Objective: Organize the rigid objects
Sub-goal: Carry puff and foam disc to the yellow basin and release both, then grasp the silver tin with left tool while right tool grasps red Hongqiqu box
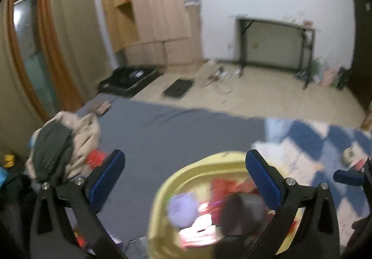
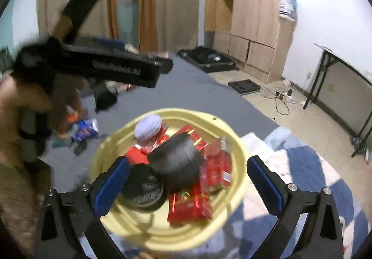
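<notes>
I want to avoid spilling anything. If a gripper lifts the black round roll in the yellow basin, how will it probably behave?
The black round roll looks stiff, so it should probably keep its shape. Its curved side may let it roll or slip between flat pads. It rests on red packets in the yellow basin, so lifting could shift them.

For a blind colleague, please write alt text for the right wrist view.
The open, empty right gripper hovers above a yellow basin holding red packets, a black round container and a white cap-like object. The left gripper is at upper left, over a grey bed sheet.
</notes>
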